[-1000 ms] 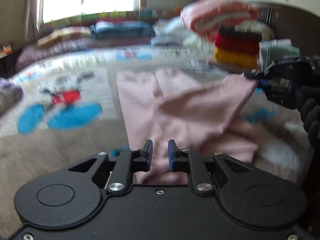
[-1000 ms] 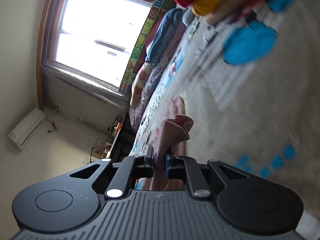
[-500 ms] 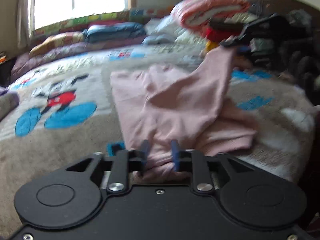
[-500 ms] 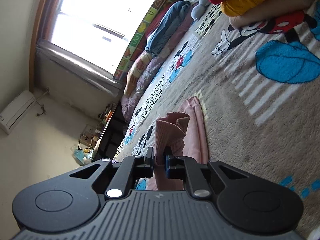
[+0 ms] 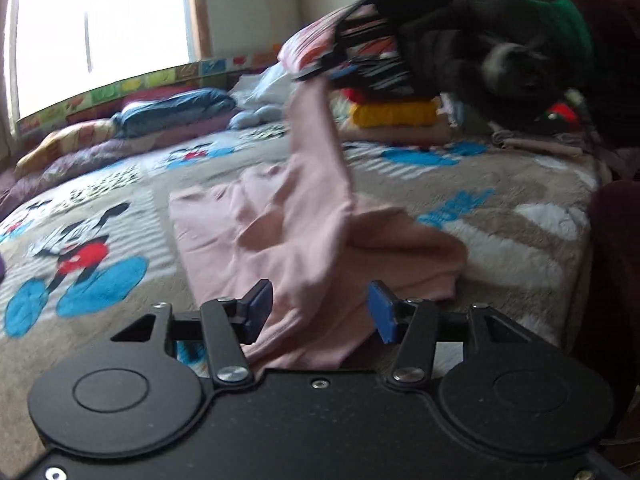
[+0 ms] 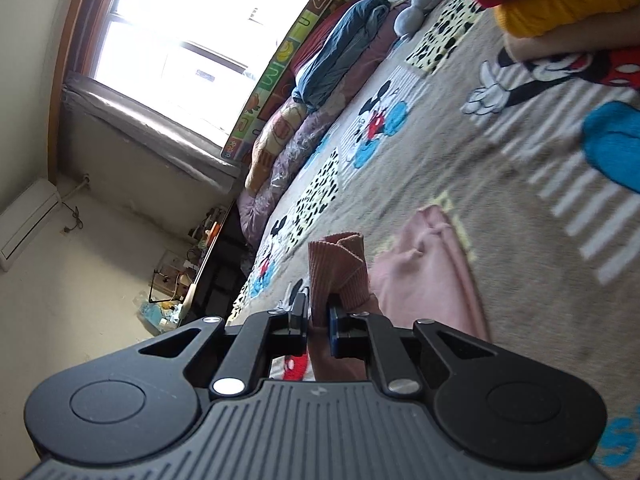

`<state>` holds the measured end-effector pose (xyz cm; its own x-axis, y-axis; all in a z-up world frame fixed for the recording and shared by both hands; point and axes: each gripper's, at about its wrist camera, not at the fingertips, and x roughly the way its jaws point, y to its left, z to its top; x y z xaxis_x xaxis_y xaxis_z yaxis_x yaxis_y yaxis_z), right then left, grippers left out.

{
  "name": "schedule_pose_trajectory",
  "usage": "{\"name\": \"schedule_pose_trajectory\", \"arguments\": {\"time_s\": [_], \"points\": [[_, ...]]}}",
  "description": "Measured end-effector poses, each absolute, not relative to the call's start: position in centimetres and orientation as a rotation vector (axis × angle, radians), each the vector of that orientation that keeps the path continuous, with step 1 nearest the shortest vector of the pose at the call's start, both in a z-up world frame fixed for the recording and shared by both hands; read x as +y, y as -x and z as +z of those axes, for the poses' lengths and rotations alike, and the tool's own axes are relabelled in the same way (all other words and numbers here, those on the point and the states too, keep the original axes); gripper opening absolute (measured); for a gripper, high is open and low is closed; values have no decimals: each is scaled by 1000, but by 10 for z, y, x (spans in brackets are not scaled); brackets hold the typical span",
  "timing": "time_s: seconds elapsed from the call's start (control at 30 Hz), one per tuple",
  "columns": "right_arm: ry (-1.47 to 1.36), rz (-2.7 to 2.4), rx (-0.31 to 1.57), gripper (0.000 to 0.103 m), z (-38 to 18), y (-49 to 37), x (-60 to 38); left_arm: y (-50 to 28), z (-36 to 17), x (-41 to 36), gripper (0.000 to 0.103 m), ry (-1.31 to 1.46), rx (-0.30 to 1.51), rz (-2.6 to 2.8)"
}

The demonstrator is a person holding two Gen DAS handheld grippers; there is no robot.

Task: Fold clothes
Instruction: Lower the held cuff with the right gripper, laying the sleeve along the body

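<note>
**Sleeve raised, hem let go**

Right claw clamped on the ribbed cuff of the pink garment, held high above the bed at far right. Left claw just opened, pads apart, cloth lying loose between them, unpressed. Sleeve stretched from near hem up toward the right claw; probably a fold across the body next.
</note>
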<state>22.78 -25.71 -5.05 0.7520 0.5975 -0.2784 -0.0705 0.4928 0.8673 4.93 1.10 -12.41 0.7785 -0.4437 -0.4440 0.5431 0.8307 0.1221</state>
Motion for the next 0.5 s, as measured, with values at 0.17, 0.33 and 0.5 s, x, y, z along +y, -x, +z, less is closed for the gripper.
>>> {"name": "schedule_pose_trajectory", "arguments": {"time_s": [0.17,0.33,0.5], "points": [[-948,431,633,12,-38,-248,-237,-60,-137,8,52,-272,493,-538],[-898,407,654,12,-30,-272,-216,-66,-134,20,52,-193,515,-551],[-847,362,684,12,-33,-293,-196,-77,-131,35,52,-66,541,-547]]}}
